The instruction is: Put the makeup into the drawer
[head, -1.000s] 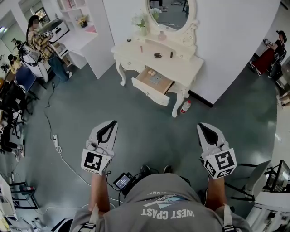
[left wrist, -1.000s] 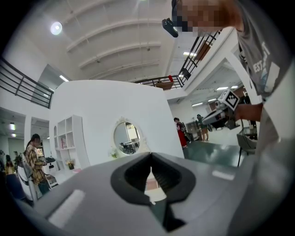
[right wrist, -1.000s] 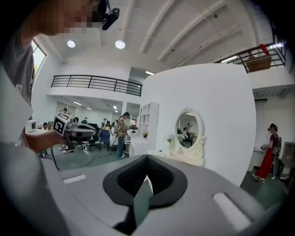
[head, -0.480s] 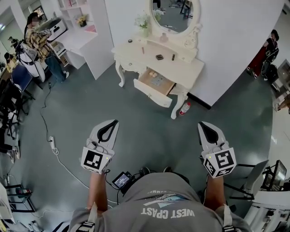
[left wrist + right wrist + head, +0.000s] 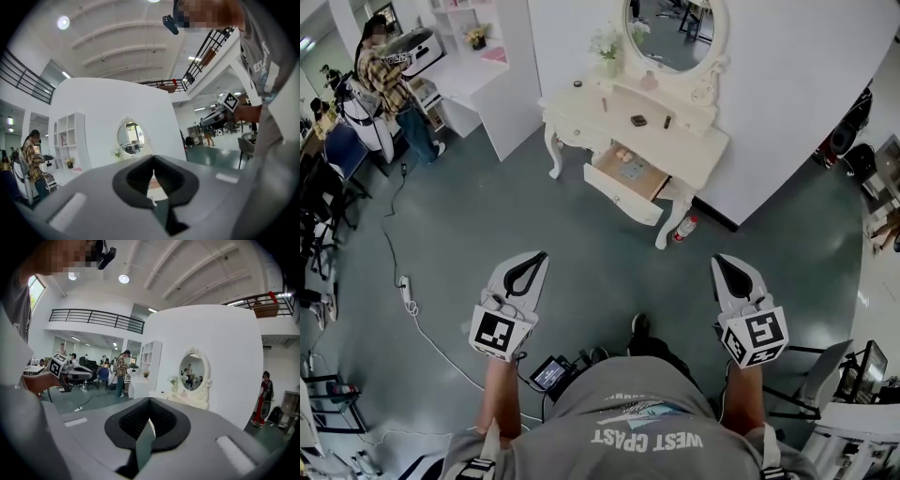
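Note:
The cream dressing table (image 5: 694, 150) stands across the floor against the white wall, with an oval mirror (image 5: 670, 28) above it. Its drawer (image 5: 623, 180) is pulled open and shows small items inside. Makeup lies on the tabletop: a dark compact (image 5: 639, 120), a small dark tube (image 5: 667, 122) and a lipstick (image 5: 604, 104). My left gripper (image 5: 540, 255) and right gripper (image 5: 718, 261) are held out level, far short of the table. Both are shut and hold nothing. The left gripper (image 5: 153, 158) and the right gripper (image 5: 149, 400) show their tips meeting in their own views.
A bottle (image 5: 685, 228) lies on the floor by the table's right leg. A white shelf unit (image 5: 483, 66) stands left of the table, with a person in a plaid shirt (image 5: 384, 80) beside it. A power strip and cable (image 5: 405, 286) run along the floor at left. Chairs (image 5: 830, 366) stand at right.
The dressing table has shifted a little right and nearer in the head view as the person walks toward it; a foot now shows ahead. Both grippers stay shut.

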`<control>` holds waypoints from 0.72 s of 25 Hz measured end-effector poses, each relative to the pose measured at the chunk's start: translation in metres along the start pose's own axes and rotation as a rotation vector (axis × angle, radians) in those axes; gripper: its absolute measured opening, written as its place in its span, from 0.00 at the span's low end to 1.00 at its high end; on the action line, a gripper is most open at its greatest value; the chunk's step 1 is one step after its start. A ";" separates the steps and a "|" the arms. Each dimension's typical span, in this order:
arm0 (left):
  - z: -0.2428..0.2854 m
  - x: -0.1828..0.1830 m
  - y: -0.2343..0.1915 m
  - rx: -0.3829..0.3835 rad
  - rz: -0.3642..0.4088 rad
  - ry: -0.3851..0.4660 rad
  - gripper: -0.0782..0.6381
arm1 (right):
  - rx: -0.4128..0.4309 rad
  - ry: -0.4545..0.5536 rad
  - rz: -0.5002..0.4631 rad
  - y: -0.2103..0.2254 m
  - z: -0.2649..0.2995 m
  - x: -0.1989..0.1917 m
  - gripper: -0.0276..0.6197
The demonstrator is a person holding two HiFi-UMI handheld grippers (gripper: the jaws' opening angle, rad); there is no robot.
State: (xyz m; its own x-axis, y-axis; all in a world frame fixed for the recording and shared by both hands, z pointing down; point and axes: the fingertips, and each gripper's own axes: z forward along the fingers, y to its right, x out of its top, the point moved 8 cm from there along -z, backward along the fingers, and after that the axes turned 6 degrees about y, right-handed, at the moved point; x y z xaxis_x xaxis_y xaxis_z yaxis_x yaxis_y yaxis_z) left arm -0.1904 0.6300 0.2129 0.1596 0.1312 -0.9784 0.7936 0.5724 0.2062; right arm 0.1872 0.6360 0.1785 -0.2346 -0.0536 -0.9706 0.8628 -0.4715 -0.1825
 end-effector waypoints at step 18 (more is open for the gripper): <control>0.095 -0.017 -0.029 0.082 0.004 -0.084 0.11 | 0.122 0.008 0.060 0.080 0.116 -0.029 0.05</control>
State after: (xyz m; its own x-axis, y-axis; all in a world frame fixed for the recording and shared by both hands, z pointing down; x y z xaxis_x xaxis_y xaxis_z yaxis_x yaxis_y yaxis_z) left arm -0.1607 0.5341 0.2223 0.2089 0.0632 -0.9759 0.8376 0.5035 0.2119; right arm 0.2107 0.4977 0.2104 -0.1803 -0.0786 -0.9805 0.8145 -0.5708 -0.1040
